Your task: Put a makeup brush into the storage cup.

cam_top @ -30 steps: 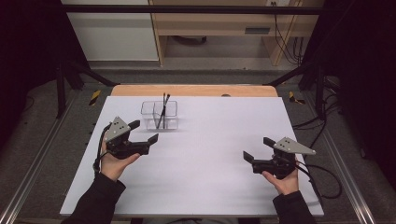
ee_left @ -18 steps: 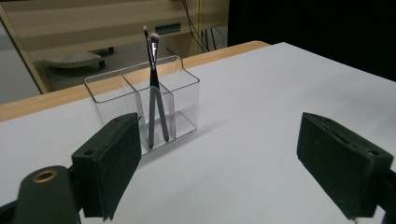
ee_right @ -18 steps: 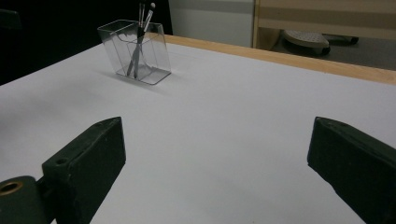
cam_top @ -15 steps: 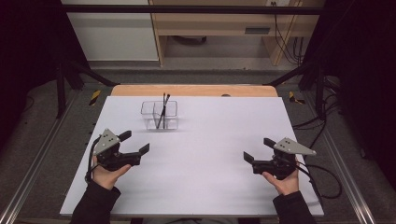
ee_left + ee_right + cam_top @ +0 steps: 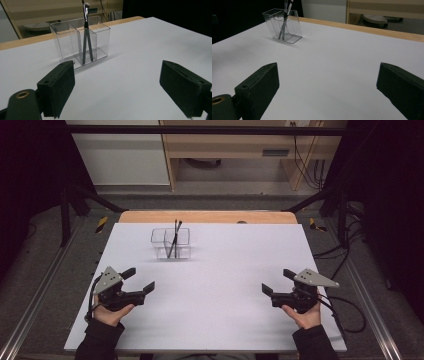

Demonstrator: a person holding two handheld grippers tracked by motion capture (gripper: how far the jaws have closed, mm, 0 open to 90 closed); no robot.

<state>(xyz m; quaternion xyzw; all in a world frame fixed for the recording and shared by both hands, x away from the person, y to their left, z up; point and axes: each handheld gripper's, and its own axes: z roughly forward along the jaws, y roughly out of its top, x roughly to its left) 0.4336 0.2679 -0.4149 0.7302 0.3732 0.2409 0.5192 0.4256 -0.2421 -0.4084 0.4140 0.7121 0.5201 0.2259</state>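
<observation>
left gripper (image 5: 140, 279) back, brushes (image 5: 174, 239) farther off

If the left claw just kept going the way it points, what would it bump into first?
Probably the clear plastic organizer holding two makeup brushes; bare white table lies between it and the left claw.

White table (image 5: 225, 320) with a wooden strip (image 5: 207, 216) along its far edge; beyond the table a wooden shelf unit (image 5: 230, 140), a white cabinet (image 5: 120, 155) (left of the shelf unit) and hanging cables (image 5: 300, 155); left of the table, a metal rail (image 5: 30, 320).
</observation>
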